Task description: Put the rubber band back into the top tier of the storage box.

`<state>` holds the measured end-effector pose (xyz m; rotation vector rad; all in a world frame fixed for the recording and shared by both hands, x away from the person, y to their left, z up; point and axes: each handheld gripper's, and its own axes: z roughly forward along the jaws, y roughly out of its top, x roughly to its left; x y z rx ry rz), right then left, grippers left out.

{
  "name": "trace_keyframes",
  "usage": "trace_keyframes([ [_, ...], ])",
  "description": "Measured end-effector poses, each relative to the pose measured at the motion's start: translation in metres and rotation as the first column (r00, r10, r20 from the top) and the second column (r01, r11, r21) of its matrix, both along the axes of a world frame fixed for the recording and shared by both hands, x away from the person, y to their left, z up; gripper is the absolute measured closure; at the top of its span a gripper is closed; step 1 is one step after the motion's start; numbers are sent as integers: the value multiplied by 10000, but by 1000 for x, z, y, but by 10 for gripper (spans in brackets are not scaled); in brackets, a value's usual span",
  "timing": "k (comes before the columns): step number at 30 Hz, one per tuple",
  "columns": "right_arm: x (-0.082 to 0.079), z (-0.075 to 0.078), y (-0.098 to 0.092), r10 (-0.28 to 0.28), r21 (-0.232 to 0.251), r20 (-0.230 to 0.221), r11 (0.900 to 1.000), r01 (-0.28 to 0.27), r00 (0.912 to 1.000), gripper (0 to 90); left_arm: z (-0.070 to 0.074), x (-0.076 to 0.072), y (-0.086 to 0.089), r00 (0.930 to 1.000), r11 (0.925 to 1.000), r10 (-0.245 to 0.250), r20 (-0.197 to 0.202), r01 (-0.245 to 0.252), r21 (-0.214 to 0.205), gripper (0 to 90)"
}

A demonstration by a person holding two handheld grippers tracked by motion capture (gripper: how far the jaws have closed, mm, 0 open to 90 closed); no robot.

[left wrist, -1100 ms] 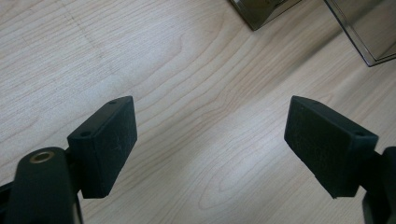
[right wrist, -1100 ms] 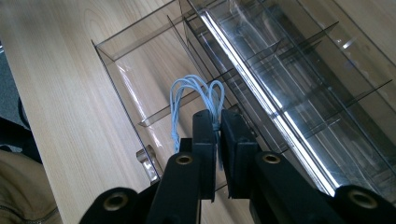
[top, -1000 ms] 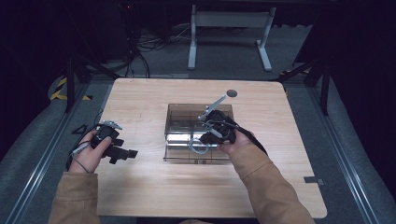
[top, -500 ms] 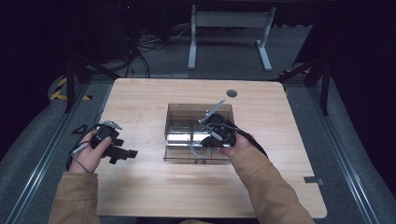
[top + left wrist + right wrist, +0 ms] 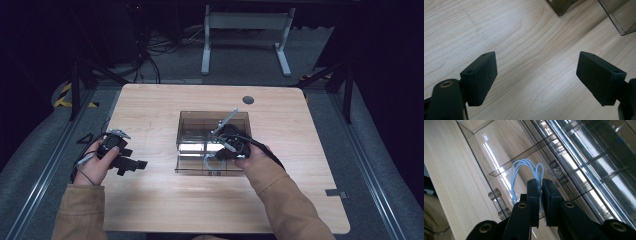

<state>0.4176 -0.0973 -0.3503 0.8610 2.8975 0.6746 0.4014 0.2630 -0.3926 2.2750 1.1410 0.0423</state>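
Cable bundle (image 5: 529, 173), white, pinched in right hand-held gripper (image 5: 540, 191), jaws clamped on it over clear organiser box (image 5: 190, 120) compartment. Left hand-held gripper (image 5: 536, 75) wide open, empty, over bench (image 5: 150, 210). Step: prob. placing cable in compartment; next lower w/ care, then release

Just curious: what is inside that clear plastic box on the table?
A looped white cord, pinched by the right gripper, hangs over the clear box. The hand covers part of it.
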Motion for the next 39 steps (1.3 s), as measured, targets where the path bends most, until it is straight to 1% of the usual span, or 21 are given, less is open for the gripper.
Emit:
trace_keyframes([
  [6, 3, -6, 0, -109, -112, -119, 9999, 108, 9999, 837, 0, 0, -1, 10000, 10000, 7, -41, -7, -18, 179],
  [13, 2, -9, -1, -83, -190, -144, 9998, 81, 9999, 813, -1, 0, -2, 10000, 10000, -15, -43, 15, 26, 179],
  [14, 2, -9, -1, -92, -193, -147, 9998, 89, 9998, 804, -1, 0, -1, 10000, 10000, -16, -48, 17, 41, 179],
  [16, 2, -9, -1, -76, -135, -66, 9999, 75, 9999, 760, -1, 0, -1, 10000, 10000, -23, -50, 23, 55, 179],
  [18, 1, -8, -1, -110, 18, -170, 9999, 111, 9998, 732, -1, 0, -1, 10000, 10000, -23, -51, 23, 47, 179],
  [19, 1, -8, -1, -43, 85, -171, 10000, 45, 9998, 716, -1, 0, -1, 10000, 10000, -17, -44, 17, 60, 179],
  [23, 1, -6, -2, -10, 193, -1, 9998, 10, 10000, 650, -1, -1, 0, 10000, 10000, 24, -65, -24, 33, 180],
  [24, 0, -5, -2, -71, 289, 86, 9996, 69, 9999, 629, -1, -1, 0, 10000, 10000, 40, -63, -39, 36, 180],
  [27, -1, -1, -3, -84, 470, 198, 9989, 75, 9998, 608, -1, -3, 2, 9999, 9999, 103, -64, -103, 22, 180],
  [28, -1, -1, -3, -84, 470, 198, 9989, 75, 9998, 608, -1, -3, 2, 9999, 9999, 103, -64, -103, 22, 180],
  [34, -6, 14, -8, -139, 949, 666, 9955, 75, 9977, 598, -1, -6, 4, 9999, 9999, 147, -51, -147, -7, 180],
  [39, -11, 25, -12, -233, 1208, 1010, 9926, 110, 9946, 587, 0, -7, 5, 9999, 9999, 133, -42, -134, -13, 180],
])
